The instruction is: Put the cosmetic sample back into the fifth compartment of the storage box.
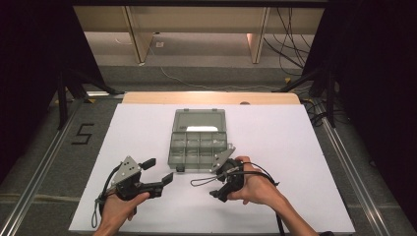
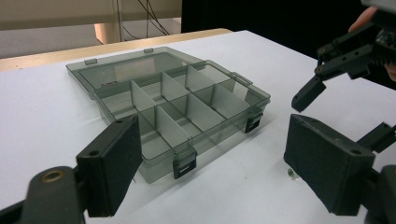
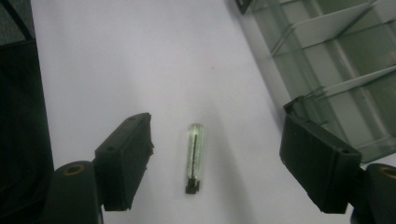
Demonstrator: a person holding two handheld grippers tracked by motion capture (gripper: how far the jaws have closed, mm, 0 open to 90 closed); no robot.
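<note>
A small clear glass tube with a dark end lies flat on the white table, between the open jaws of my right gripper, which touch neither side of it. In the high view my right gripper hangs low over the table in front of the box's near right corner. A clear grey compartment box stands open at mid-table, its lid laid back and its cells bare. My left gripper is open near the box's front left corner, holding nothing. It faces the box and the right gripper.
The white table top stretches wide on both sides of the box. A wooden edge runs along the far side, with floor, cables and shelf legs beyond. The box's black latches face me.
</note>
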